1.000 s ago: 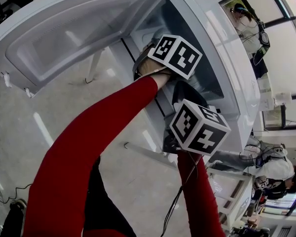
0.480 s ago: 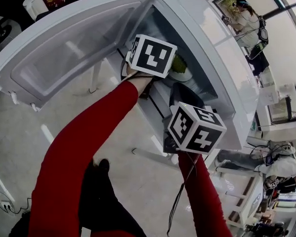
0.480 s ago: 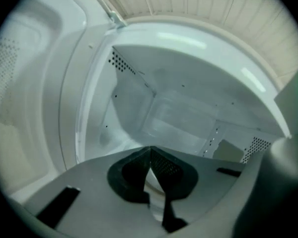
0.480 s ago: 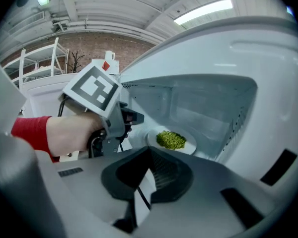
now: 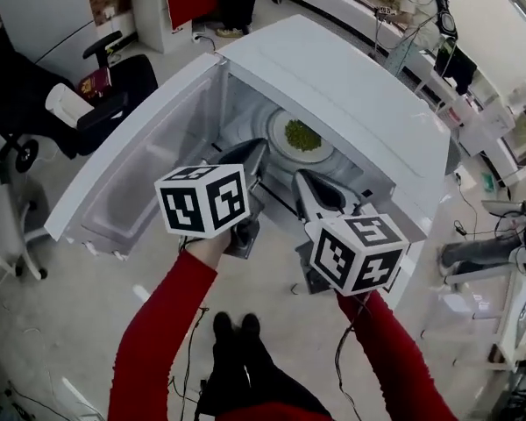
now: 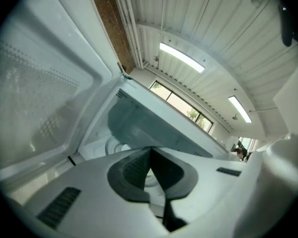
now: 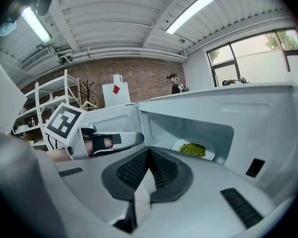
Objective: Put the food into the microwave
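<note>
A white microwave (image 5: 359, 86) stands with its door (image 5: 136, 182) swung wide to the left. Inside on the turntable rests a white plate of green food (image 5: 302, 136), also visible in the right gripper view as the plate of green food (image 7: 193, 149). My left gripper (image 5: 252, 158) is in front of the cavity mouth, jaws shut with nothing between them; in its own view the left gripper (image 6: 150, 155) points into the cavity. My right gripper (image 5: 305, 185) is beside it, just outside the opening, shut and empty, seen again as the right gripper (image 7: 149, 157).
A black office chair (image 5: 114, 82) and a white container (image 5: 66, 105) stand at the left. Desks with monitors (image 5: 447, 55) and people are at the far right. Cables trail on the floor (image 5: 184, 358) below the microwave's stand.
My left gripper has come back out of the cavity, leaving the plate on the turntable. The head view has pulled back, showing the whole microwave.
</note>
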Tool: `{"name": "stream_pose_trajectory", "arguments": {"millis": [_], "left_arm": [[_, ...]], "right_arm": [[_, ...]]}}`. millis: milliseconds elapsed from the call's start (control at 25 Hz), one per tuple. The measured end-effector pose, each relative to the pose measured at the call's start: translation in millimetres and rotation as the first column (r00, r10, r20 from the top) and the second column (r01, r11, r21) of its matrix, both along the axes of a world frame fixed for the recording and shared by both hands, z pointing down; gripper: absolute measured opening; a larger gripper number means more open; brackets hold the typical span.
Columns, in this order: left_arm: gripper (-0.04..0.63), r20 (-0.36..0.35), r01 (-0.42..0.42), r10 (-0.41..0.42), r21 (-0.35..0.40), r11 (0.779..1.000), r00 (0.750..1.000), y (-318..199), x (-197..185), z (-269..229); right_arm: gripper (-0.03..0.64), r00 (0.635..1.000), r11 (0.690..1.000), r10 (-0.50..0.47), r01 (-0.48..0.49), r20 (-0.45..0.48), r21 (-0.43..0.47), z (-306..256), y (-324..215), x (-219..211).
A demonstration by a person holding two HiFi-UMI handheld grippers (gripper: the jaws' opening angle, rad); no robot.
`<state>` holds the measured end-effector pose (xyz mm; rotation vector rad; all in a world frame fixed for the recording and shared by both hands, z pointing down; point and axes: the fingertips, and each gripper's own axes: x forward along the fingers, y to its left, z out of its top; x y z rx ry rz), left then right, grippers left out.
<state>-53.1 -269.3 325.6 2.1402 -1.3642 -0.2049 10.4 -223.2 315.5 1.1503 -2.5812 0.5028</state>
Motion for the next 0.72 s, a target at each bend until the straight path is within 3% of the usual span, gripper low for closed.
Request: {"name": "stream_pose_trajectory", "arguments": {"millis": [120,280,440,720], "left_arm": [[0.009,0.030,-0.016,0.016,0.007,1.000,0.999,35,3,-8],[0.009,0.127,-0.014,0.010,0.029,0.999,0.992,74,7,-15],[0.009,0.227,-0.022,0.011,0.045,0.999,0.974,102,14,-18],[0.011,0.334,-0.011,-0.023,0.101,0.995,0.942,138,17,-29]], "right_arm": [[0.014,0.998,0.999,-0.034,0.034,0.054,-0.003,-13,21,0],[0.014,0.996,0.999,-0.036,0.037,0.079,-0.017,-17,40,7],[0.014,0.994,0.999,-0.012,0.016,0.111,-0.034,-13,58,14],[0.014,0.990,1.000,-0.016,0.016,0.140,0.003,-14,99,23]]}}
